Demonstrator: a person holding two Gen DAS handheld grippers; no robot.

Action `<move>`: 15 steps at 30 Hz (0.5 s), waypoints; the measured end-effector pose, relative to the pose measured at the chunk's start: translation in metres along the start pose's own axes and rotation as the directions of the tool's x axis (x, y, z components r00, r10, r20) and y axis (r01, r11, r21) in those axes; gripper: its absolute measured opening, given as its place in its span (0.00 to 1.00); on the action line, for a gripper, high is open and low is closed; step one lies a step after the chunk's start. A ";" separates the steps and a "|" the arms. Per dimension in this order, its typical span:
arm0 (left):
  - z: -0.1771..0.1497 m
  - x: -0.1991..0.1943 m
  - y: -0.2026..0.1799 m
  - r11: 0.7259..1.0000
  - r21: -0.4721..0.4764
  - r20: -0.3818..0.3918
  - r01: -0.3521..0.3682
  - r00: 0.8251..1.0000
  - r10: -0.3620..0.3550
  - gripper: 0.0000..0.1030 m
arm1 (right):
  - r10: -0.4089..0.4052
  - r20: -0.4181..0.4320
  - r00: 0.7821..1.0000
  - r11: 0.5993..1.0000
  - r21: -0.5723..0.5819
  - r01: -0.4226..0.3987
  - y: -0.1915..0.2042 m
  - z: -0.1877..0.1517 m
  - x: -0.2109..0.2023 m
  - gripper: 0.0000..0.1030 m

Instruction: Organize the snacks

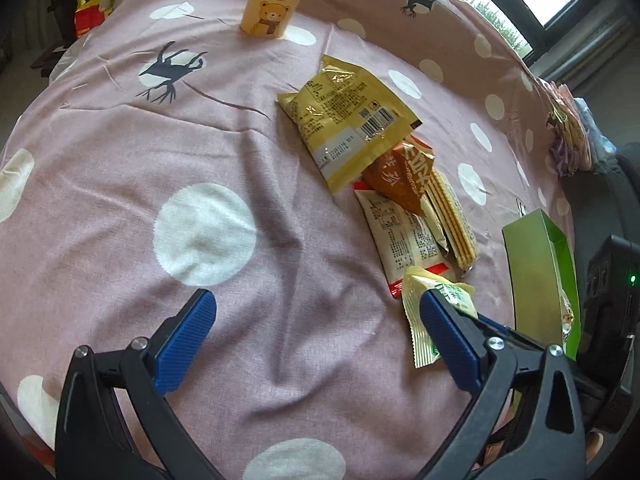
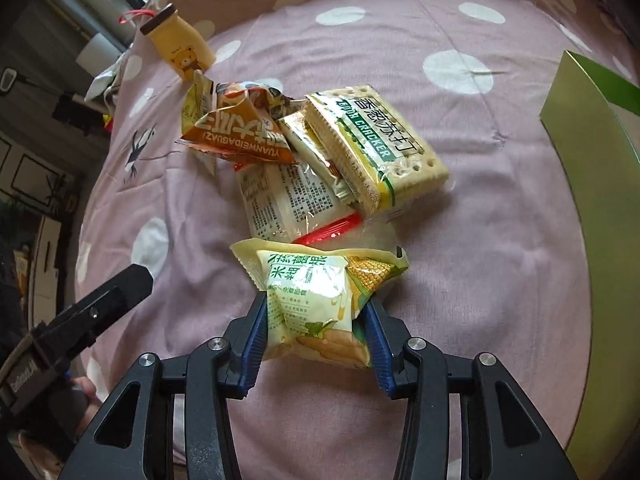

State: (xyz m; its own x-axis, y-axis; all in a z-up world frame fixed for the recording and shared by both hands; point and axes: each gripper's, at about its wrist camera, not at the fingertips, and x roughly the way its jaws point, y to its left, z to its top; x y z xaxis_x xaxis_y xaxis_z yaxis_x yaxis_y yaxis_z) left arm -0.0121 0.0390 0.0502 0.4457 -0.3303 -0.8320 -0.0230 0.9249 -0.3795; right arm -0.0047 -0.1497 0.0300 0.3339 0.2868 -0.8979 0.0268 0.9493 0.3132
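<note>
The right gripper (image 2: 316, 322) was clamped on a corn-print snack packet (image 2: 320, 300), its blue pads (image 2: 254, 346) pressing both sides of the wrapper, low over the pink dotted bedspread (image 2: 500, 220). The left gripper (image 1: 316, 340) stood with its fingers wide apart and nothing between them, just left of that same packet (image 1: 416, 320) in its own view. Just beyond the held packet lay the snack pile: a white packet with a red edge (image 2: 288, 204), touching a soda cracker pack (image 2: 376, 144) on its right, with an orange triangular packet (image 2: 240, 132) resting across the pile's left part. Farther on, a yellow foil bag (image 1: 344, 116) overlapped the orange packet. A green box (image 1: 536, 280) stood to the right, apart from the pile. A yellow bear-print bottle (image 1: 272, 4) stood upright at the far side.
</note>
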 end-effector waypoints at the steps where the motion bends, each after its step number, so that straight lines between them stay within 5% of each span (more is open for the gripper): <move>1: -0.001 0.001 -0.003 1.000 0.011 -0.003 -0.001 1.000 0.001 0.98 | 0.013 0.009 1.000 1.000 0.017 -0.013 -0.004 0.001 -0.002 0.51; 4: -0.004 0.004 -0.010 0.999 0.031 -0.013 0.011 1.000 -0.011 0.98 | 0.028 0.058 0.998 0.998 0.049 -0.031 -0.014 0.004 -0.015 0.69; 10: -0.011 0.015 -0.033 0.992 0.089 -0.054 0.092 0.995 -0.088 0.93 | 0.102 0.165 0.981 0.982 0.140 -0.126 -0.037 0.002 -0.043 0.71; 15: -0.022 0.032 -0.055 0.982 0.140 -0.105 0.127 0.988 -0.113 0.77 | 0.177 0.149 0.973 0.967 0.156 -0.200 -0.040 0.003 -0.034 0.71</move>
State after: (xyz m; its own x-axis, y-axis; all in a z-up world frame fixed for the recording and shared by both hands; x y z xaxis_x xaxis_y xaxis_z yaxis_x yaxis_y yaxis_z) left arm -0.0164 -0.0267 0.0360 0.3492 -0.4508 -0.8215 0.1592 0.8925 -0.4221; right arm -0.0141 -0.1982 0.0491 0.4701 0.4278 -0.7720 0.1061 0.8409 0.5306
